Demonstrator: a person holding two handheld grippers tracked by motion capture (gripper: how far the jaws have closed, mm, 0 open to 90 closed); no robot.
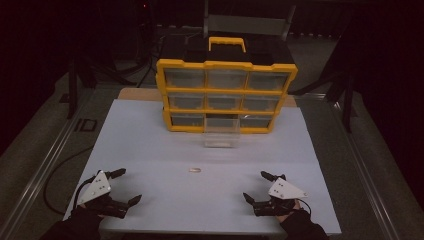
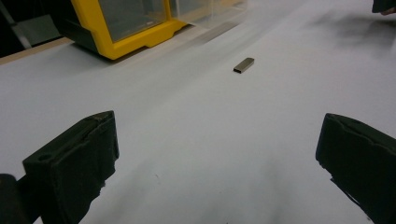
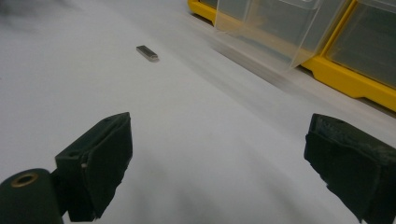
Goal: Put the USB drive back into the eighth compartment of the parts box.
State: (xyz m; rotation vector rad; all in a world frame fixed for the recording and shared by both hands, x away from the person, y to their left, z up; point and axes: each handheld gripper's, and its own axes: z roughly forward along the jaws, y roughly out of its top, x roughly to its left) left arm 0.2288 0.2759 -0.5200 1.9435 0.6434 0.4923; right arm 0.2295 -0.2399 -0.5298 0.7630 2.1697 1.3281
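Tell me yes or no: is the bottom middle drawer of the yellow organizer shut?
No, the clear drawer is pulled forward out of the yellow organizer over the white table.

Small bar: dull grey metal, smooth, faint sheen noted. Desk sheet: matt white, smooth, paper-like. Organiser frame: glossy yellow plastic; drawers of clear, shiny plastic. Tongs pads: matt black, rough and worn, rubbery in look

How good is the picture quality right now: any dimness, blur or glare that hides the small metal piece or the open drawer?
High view: dim, dark surroundings, small metal piece soft but visible. Left gripper view: piece sharp, cabinet slightly blurred. Right gripper view: clear pulled-out drawer soft and hazy, no harsh glare.
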